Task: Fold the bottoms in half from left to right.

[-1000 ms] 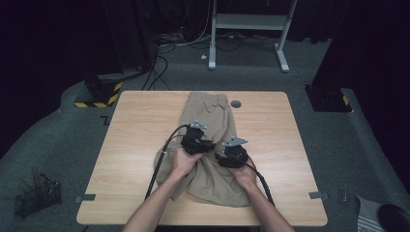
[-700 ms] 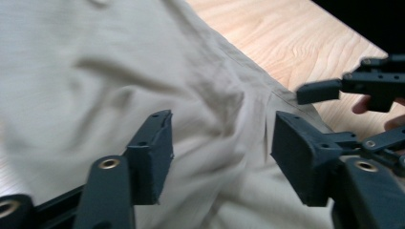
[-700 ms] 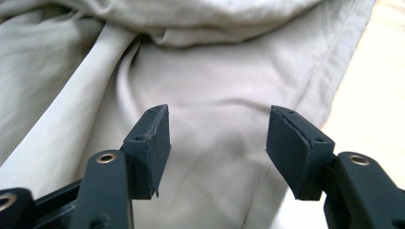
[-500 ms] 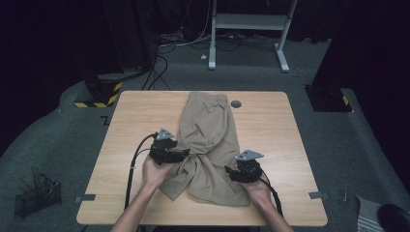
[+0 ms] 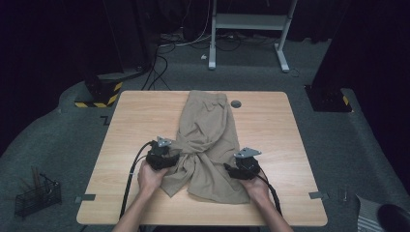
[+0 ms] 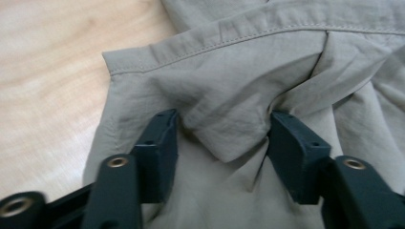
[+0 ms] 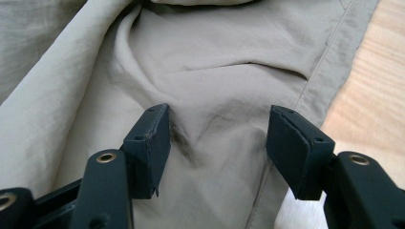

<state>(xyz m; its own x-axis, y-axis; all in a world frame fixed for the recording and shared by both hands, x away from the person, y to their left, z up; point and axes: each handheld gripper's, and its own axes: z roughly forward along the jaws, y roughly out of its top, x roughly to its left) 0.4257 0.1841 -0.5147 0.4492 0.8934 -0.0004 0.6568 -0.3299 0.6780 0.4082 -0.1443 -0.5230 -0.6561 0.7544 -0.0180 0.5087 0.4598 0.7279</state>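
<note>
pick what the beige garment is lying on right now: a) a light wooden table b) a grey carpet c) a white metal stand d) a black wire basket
a, the beige garment is spread along the middle of the light wooden table, with the left gripper and the right gripper at its near end; bare wood also shows beside the cloth in both gripper views.
</note>
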